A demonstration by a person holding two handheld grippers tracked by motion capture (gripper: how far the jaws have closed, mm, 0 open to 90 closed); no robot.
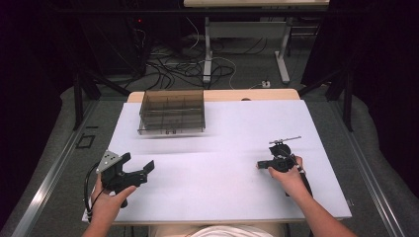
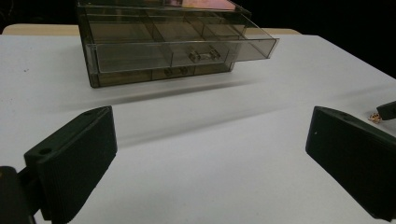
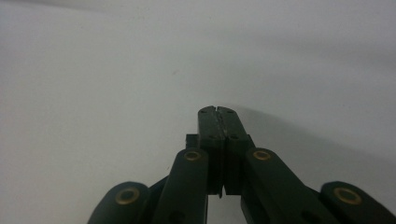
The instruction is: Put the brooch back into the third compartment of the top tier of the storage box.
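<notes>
Item: small gold-coloured piece (image 2: 374, 118), at the far right edge of the left gripper view, lying on the white table (image 1: 222, 173); too small to tell what it is.
Location: right half of the table, near side, at the tip of the right gripper (image 1: 260, 165).
Axis and heading: cannot be read at this size.
Right gripper: jaws fully closed, pads pressed flat together (image 3: 217, 122); whether the piece is pinched between them cannot be told.
Left gripper: (image 1: 138, 164) jaws wide apart, holding nothing, near left, facing the organiser.
Organiser: smoky clear drawer box (image 1: 172, 111), far left of centre; top drawer (image 2: 182, 53) pulled out toward the near side, long axis running left to right, its compartments look bare.
Step in hand, judged: picking up the piece to carry to the open drawer.
Handling advice: confirm the pinch before lifting; raise slowly, keep jaws level, release low inside one compartment.
</notes>
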